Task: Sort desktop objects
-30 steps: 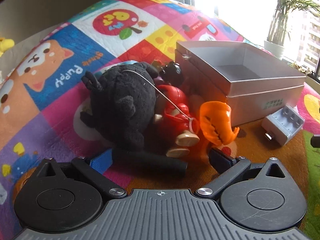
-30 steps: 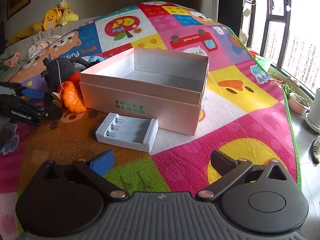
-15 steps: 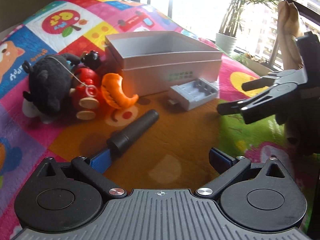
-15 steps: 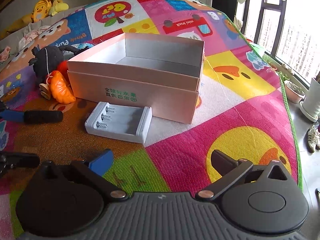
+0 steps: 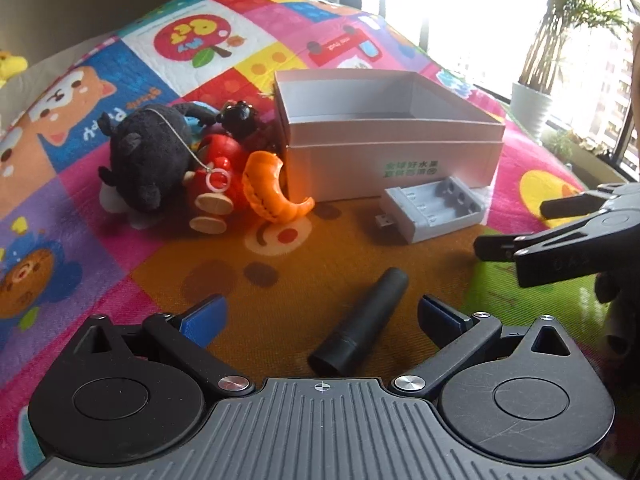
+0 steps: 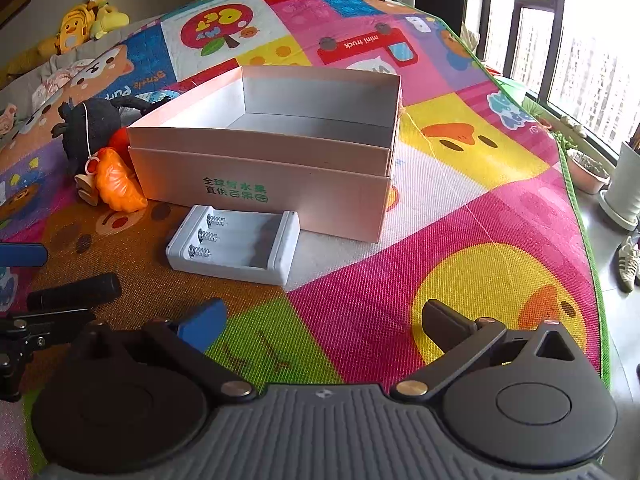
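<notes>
A black cylinder (image 5: 360, 324) lies on the play mat between the wide-apart fingers of my open left gripper (image 5: 320, 314); it also shows in the right wrist view (image 6: 74, 291). A white battery holder (image 5: 432, 212) (image 6: 234, 245) lies in front of an open pale box (image 5: 384, 136) (image 6: 272, 152). A black plush (image 5: 148, 160), a red toy (image 5: 218, 168) and an orange toy (image 5: 266, 188) lie left of the box. My right gripper (image 6: 320, 320) is open and empty above the mat, near the battery holder; it shows at the right of the left wrist view (image 5: 516, 228).
The colourful play mat (image 6: 460, 200) ends at a green edge on the right, with floor, plant pots (image 6: 624, 184) and a shoe (image 6: 628, 264) beyond. Yellow plush toys (image 6: 80, 24) lie at the far left by the wall.
My left gripper has swung and moved so the black cylinder now lies between its fingers instead of off its left finger. The right gripper has moved slightly forward.
</notes>
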Motion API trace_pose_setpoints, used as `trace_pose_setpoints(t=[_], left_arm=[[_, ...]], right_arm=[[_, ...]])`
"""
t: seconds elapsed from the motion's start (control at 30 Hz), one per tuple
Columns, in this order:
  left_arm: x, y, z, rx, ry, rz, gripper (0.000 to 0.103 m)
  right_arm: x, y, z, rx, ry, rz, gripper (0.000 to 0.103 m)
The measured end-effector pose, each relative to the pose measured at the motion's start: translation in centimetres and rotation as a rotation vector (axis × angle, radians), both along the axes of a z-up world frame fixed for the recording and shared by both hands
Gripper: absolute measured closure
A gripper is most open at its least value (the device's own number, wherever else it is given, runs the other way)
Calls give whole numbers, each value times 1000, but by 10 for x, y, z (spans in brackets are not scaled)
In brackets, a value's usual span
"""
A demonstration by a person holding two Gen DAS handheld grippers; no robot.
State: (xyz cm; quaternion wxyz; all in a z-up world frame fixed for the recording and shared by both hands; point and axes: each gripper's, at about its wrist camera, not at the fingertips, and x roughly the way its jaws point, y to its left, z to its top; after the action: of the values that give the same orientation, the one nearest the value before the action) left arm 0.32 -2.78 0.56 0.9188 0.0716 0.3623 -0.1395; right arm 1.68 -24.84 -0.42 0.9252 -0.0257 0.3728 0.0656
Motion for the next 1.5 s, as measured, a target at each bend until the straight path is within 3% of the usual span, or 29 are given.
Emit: trace_pose_setpoints(t=[0.23, 0.37, 0.5, 0.73, 0.9, 0.93, 1.0, 1.03, 1.2, 1.43, 1.5], left_arm=[[-1, 13, -3, 22, -1, 21, 0], [3, 26, 8, 118, -123, 155, 0], [0, 41, 19, 9, -89, 114, 0], [27, 16, 13, -70, -89, 77, 0], [50, -9, 3, -38, -56, 83, 0], [53, -13, 2, -19, -64, 99, 1], [59, -15, -1, 14, -72, 123, 20], [61, -13, -3, 10, -58, 126, 23], [42, 4, 2, 16, -82, 118, 23], [0, 35, 10, -23, -54, 100, 23], [-9, 41, 12, -35, -47, 89, 23]], right_arm=[[-1, 1, 0, -7, -2, -4, 0], [-2, 2, 0, -14, -6, -6, 0], [-2, 3, 0, -17, -7, -7, 0], [-5, 5, 1, -38, -22, -21, 0], [-7, 1, 3, -31, -36, -38, 0], [-8, 0, 4, -30, -41, -42, 0], [-9, 2, 5, -35, -52, -33, 0], [-8, 4, 6, -38, -52, -24, 0], [2, 26, 10, -15, -29, 35, 0], [25, 64, 7, 1, 0, 101, 0], [27, 68, 5, -5, 11, 104, 6]])
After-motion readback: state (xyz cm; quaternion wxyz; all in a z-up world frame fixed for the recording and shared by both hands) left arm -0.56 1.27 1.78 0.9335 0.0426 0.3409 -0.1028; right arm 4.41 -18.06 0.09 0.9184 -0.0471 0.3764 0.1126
